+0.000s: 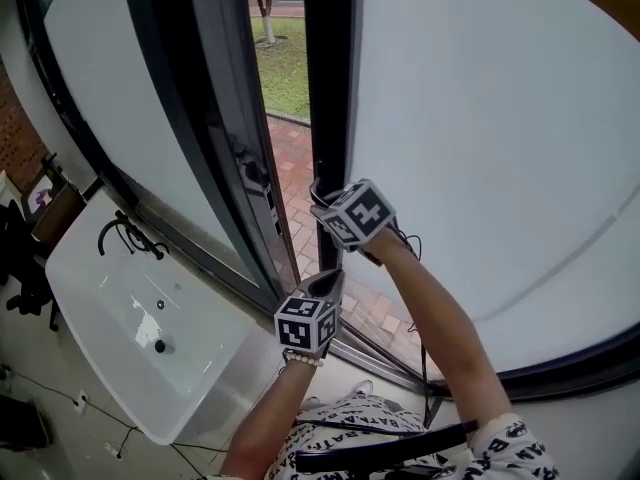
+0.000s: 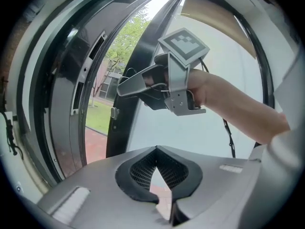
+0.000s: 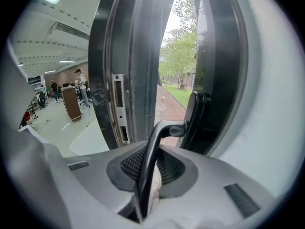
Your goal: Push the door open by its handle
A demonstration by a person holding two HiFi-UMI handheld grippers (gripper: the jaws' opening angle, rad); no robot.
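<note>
- While the door (image 1: 470, 138) stands ajar, the push looks to be under way; the next move calls for steady outward pressure through the handle (image 3: 164, 128) without the grip slipping.
- The right gripper (image 3: 151, 149) pinches the handle, which runs down between its pads from the door's dark edge.
- The left gripper (image 2: 156, 150) hangs just beneath, jaws pressed together on nothing, clear of the handle.
</note>
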